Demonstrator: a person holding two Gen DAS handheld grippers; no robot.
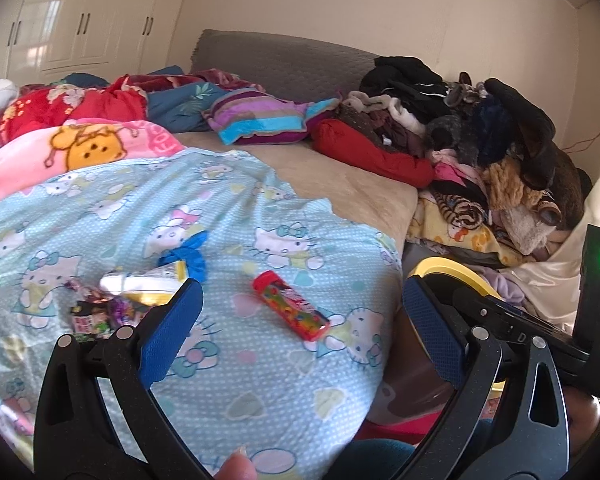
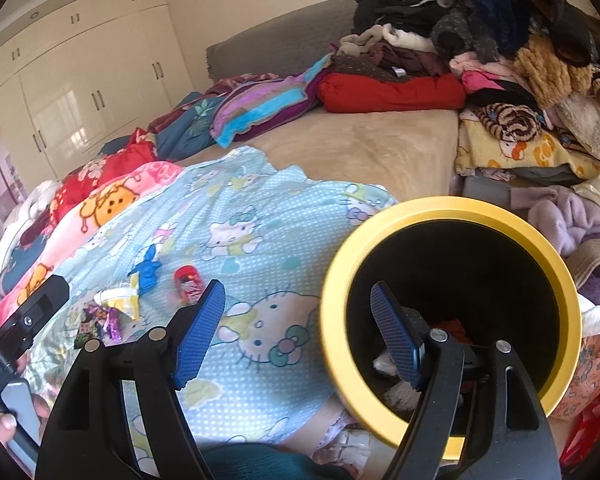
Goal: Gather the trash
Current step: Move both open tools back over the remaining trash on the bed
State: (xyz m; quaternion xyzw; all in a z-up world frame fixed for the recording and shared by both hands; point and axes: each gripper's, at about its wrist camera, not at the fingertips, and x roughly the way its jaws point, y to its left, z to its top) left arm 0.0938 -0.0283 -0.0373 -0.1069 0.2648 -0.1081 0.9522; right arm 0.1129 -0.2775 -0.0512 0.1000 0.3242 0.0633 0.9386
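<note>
Beside bed edge (image 2: 440,148): yellow-rimmed bin (image 2: 452,210), mouth unobstructed.

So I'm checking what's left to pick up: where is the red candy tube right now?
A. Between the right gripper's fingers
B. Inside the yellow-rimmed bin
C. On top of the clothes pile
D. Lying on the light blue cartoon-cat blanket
D: the red candy tube lies on the light blue blanket, apart from the yellow-rimmed bin, and both the left gripper and right gripper are open and empty.
</note>
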